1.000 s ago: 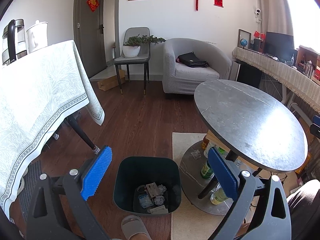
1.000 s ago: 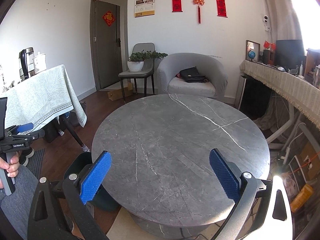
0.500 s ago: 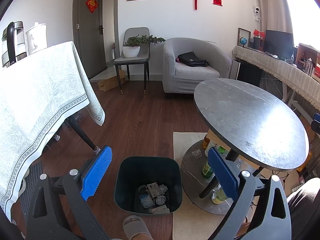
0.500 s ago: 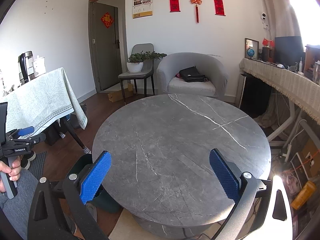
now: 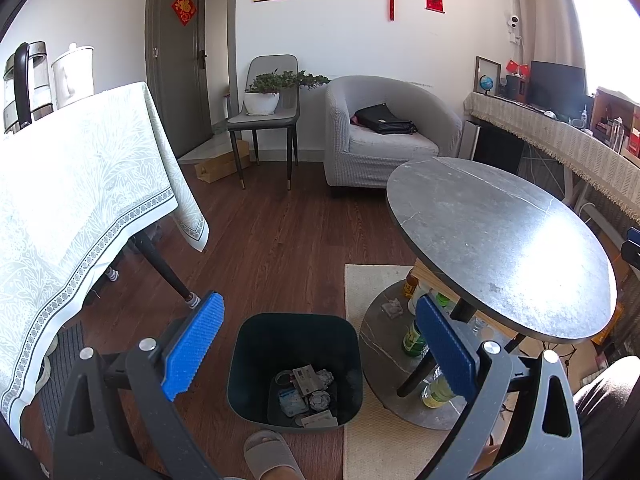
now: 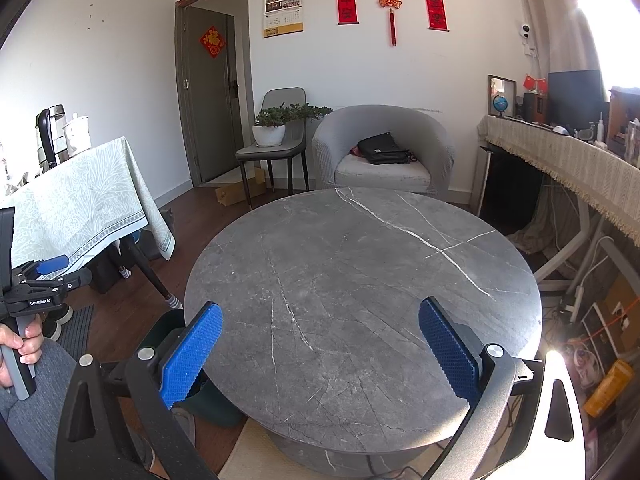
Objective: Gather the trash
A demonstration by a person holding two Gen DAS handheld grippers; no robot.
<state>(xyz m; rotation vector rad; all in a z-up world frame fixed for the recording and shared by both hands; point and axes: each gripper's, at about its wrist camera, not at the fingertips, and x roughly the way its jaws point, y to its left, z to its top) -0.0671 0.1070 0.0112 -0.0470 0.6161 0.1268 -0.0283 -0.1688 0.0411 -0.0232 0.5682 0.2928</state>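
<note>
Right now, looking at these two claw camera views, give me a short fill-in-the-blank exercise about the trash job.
1. The dark trash bin stands on the ____ beside the round table.
2. Both the left claw and the right claw have their jaws ____, holding nothing.
3. The crumpled trash lies ____ the trash bin.
4. The black bag rests on the grey ____.

Missing words: floor; open; inside; armchair
</note>
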